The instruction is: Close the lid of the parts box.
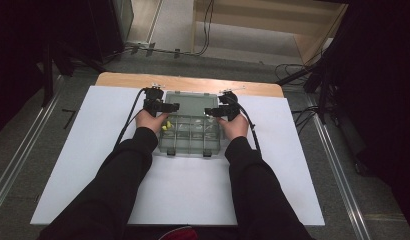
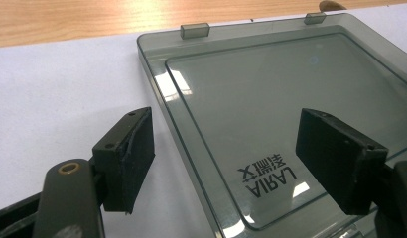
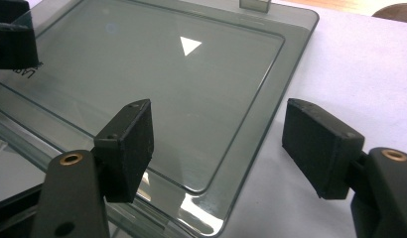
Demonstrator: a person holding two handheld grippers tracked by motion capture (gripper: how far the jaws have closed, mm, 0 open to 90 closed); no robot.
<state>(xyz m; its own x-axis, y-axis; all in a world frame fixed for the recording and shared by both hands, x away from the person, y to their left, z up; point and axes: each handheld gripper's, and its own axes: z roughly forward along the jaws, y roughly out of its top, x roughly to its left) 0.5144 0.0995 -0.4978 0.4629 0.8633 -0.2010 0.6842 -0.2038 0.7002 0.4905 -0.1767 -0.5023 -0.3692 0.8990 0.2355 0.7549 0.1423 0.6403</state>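
A smoky clear plastic compartment box point(image 1: 189, 135) lies on the white sheet, its lid point(image 1: 190, 101) folded back flat behind it. Small yellow pieces point(image 1: 165, 126) sit in a left compartment. My left gripper point(image 1: 168, 106) stands open at the lid's left edge, and the right gripper point(image 1: 213, 111) stands open at its right edge. In the left gripper view the gripper point(image 2: 231, 148) straddles the edge of the lid point(image 2: 271, 99), which carries printed lettering point(image 2: 266, 173). In the right gripper view the gripper point(image 3: 224, 146) straddles the lid's point(image 3: 157, 74) near corner. Nothing is pinched.
The white sheet point(image 1: 93, 150) covers most of the table, with a strip of bare wood point(image 1: 133, 80) along the far edge. Two latch tabs point(image 2: 195, 30) stick up from the lid's far rim. Cables and dark stands point(image 1: 323, 85) surround the table on the floor.
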